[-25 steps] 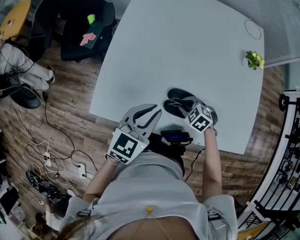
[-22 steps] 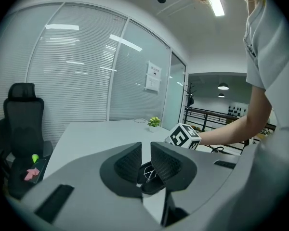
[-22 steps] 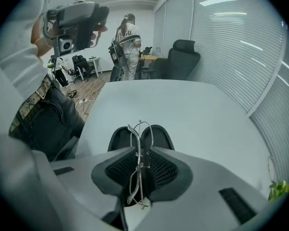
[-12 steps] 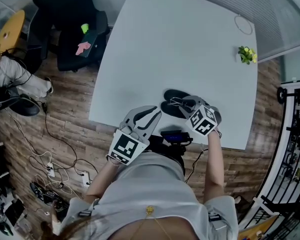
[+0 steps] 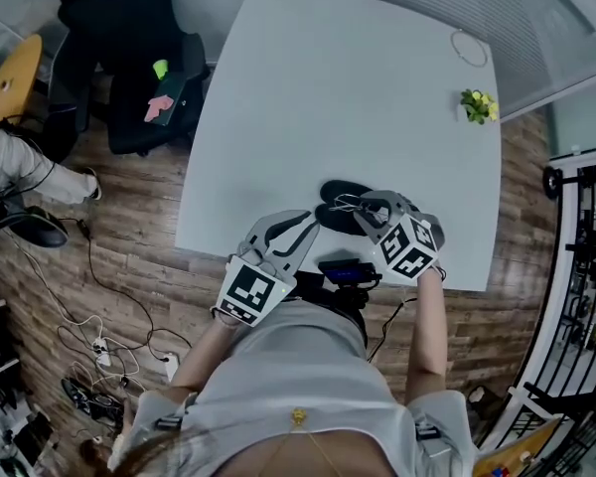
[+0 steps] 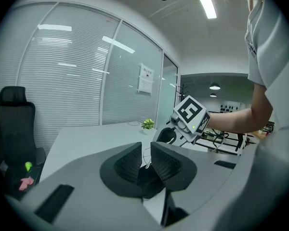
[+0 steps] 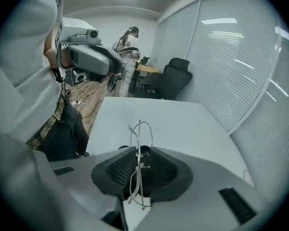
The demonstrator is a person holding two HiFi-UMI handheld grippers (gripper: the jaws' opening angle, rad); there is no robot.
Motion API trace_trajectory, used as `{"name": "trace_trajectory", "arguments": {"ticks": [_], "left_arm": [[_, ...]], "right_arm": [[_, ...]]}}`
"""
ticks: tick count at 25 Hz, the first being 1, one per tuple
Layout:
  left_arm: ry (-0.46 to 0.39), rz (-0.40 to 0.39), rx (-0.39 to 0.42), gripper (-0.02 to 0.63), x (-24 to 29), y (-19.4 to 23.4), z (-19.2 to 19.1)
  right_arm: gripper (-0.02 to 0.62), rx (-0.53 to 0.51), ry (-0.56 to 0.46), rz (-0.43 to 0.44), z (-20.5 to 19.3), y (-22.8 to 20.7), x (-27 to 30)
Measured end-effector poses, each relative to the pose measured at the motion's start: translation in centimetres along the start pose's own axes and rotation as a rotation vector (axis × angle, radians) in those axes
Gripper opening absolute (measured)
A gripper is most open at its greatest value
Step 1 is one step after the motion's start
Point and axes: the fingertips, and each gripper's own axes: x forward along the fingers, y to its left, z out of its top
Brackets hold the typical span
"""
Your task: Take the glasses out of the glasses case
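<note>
The black glasses case (image 5: 336,191) lies open near the front edge of the white table (image 5: 338,97). Just above it, my right gripper (image 5: 364,207) is shut on thin wire-framed glasses (image 5: 346,205). In the right gripper view the glasses (image 7: 140,129) stand upright between the pads, clamped near the bridge, with the frame sticking out past the right gripper (image 7: 141,154). My left gripper (image 5: 296,219) hangs off the table's front edge, left of the case. The left gripper (image 6: 143,150) has a narrow gap between its jaws and nothing in it.
A small potted plant (image 5: 476,104) and a thin wire ring (image 5: 466,48) sit at the table's far right. A black office chair (image 5: 129,68) stands left of the table. Cables (image 5: 99,346) lie on the wooden floor. A person (image 7: 126,44) stands far off.
My right gripper has lifted upward with the glasses, away from the open case. The left gripper has stayed in place.
</note>
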Motion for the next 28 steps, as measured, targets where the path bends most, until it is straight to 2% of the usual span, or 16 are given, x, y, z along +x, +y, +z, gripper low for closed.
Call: {"name": "trace_trajectory", "arguments": {"ticks": [14, 28], "left_arm": [[-0.019, -0.024, 0.022, 0.074, -0.1, 0.2, 0.5], [-0.006, -0.054, 0.043, 0.074, 0.2, -0.6, 0.5]], "right_arm": [[0.097, -0.041, -0.019, -0.039, 2.0, 0.7, -3.1], [0.095, -0.038, -0.036, -0.041, 1.9, 1.6, -3.7]]}}
